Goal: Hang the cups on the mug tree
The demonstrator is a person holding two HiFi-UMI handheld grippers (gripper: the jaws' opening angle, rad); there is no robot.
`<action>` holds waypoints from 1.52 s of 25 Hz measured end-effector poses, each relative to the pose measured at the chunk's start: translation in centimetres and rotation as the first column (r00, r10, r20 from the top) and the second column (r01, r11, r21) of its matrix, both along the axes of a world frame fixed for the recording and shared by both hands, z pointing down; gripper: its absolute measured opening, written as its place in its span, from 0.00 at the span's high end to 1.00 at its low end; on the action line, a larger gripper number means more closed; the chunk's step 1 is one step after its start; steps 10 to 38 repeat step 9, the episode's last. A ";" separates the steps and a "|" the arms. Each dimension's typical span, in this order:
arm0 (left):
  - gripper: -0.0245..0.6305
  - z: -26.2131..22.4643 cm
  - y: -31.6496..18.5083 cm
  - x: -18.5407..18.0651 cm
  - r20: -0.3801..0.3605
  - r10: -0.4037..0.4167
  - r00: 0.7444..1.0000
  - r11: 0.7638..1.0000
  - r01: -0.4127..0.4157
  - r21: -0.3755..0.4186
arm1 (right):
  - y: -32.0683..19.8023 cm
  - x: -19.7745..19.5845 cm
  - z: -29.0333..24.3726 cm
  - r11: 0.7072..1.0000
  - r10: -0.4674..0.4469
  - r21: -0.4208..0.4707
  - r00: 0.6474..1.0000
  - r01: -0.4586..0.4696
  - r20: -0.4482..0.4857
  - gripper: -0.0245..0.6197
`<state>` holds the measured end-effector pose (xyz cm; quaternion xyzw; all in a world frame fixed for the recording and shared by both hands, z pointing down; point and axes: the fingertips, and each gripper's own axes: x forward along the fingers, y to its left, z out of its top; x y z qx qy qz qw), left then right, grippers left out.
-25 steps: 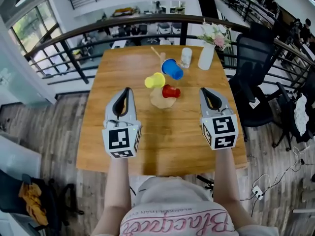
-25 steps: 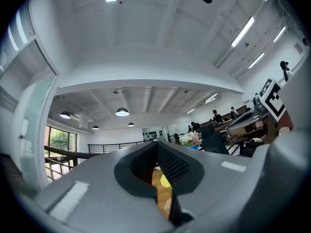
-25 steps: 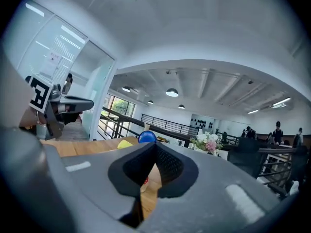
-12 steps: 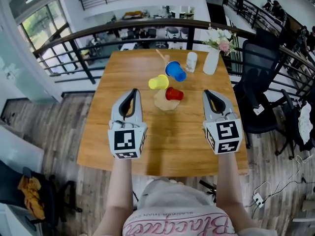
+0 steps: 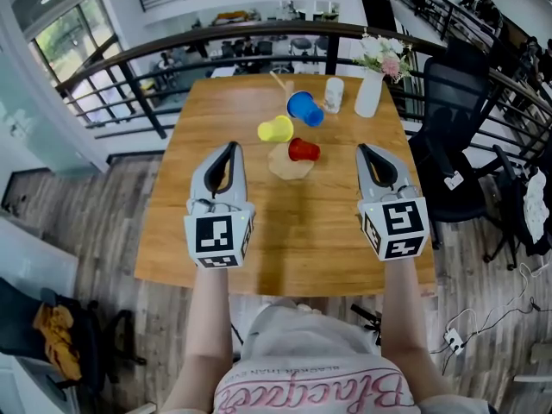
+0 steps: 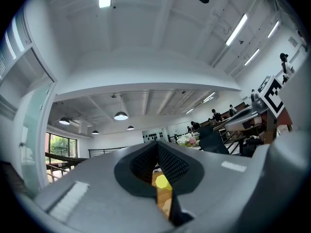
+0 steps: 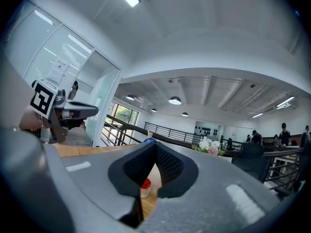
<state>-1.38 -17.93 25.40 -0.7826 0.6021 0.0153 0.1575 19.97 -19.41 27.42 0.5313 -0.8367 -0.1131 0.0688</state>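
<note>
I see little change: left gripper, right gripper still over wooden tabletop, jaws pressed together, empty; yellow plastic cup, blue plastic cup, red plastic cup unmoved, upper centre.

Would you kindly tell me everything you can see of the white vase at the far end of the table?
The white vase is tall, plain and opaque, perhaps ceramic. It stands upright near the far right corner of the wooden table and holds white and pink flowers with green leaves. A small pale container stands close beside it; whether the two touch cannot be told.
</note>
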 end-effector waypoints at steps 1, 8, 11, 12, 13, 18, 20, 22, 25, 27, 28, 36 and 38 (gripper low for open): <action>0.95 0.0 0.0 -0.1 0.001 -0.001 1.000 1.000 0.001 0.000 | 0.1 0.0 0.1 1.000 -0.001 0.001 1.000 0.001 0.002 0.96; 0.95 -0.2 0.3 -0.4 -0.002 -0.005 1.000 1.000 0.005 0.008 | 0.4 0.2 0.0 1.000 0.001 0.012 1.000 -0.002 0.010 0.96; 0.95 -0.2 0.3 -0.4 -0.001 -0.006 1.000 1.000 0.006 0.010 | 0.5 0.2 -0.1 1.000 0.002 0.013 1.000 -0.002 0.012 0.96; 0.95 -0.2 0.3 -0.4 -0.001 -0.006 1.000 1.000 0.006 0.010 | 0.5 0.2 -0.1 1.000 0.002 0.013 1.000 -0.002 0.012 0.96; 0.95 -0.2 0.3 -0.4 -0.001 -0.006 1.000 1.000 0.006 0.010 | 0.5 0.2 -0.1 1.000 0.002 0.013 1.000 -0.002 0.012 0.96; 0.95 -0.2 0.3 -0.4 -0.001 -0.006 1.000 1.000 0.006 0.010 | 0.5 0.2 -0.1 1.000 0.002 0.013 1.000 -0.002 0.012 0.96; 0.95 -0.2 0.3 -0.4 -0.001 -0.006 1.000 1.000 0.006 0.010 | 0.5 0.2 -0.1 1.000 0.002 0.013 1.000 -0.002 0.012 0.96; 0.95 -0.2 0.3 -0.4 -0.001 -0.006 1.000 1.000 0.006 0.010 | 0.5 0.2 -0.1 1.000 0.002 0.013 1.000 -0.002 0.012 0.96; 0.95 -0.2 0.3 -0.4 -0.001 -0.006 1.000 1.000 0.006 0.010 | 0.5 0.2 -0.1 1.000 0.002 0.013 1.000 -0.002 0.012 0.96; 0.95 -0.2 0.3 -0.4 -0.001 -0.006 1.000 1.000 0.006 0.010 | 0.5 0.2 -0.1 1.000 0.002 0.013 1.000 -0.002 0.012 0.96; 0.95 -0.2 0.3 -0.4 -0.001 -0.006 1.000 1.000 0.006 0.010 | 0.5 0.2 -0.1 1.000 0.002 0.013 1.000 -0.002 0.012 0.96; 0.95 -0.2 0.3 -0.4 -0.001 -0.006 1.000 1.000 0.006 0.010 | 0.5 0.2 -0.1 1.000 0.002 0.013 1.000 -0.002 0.012 0.96; 0.95 -0.2 0.3 -0.4 -0.001 -0.006 1.000 1.000 0.006 0.010 | 0.5 0.2 -0.1 1.000 0.002 0.013 1.000 -0.002 0.012 0.96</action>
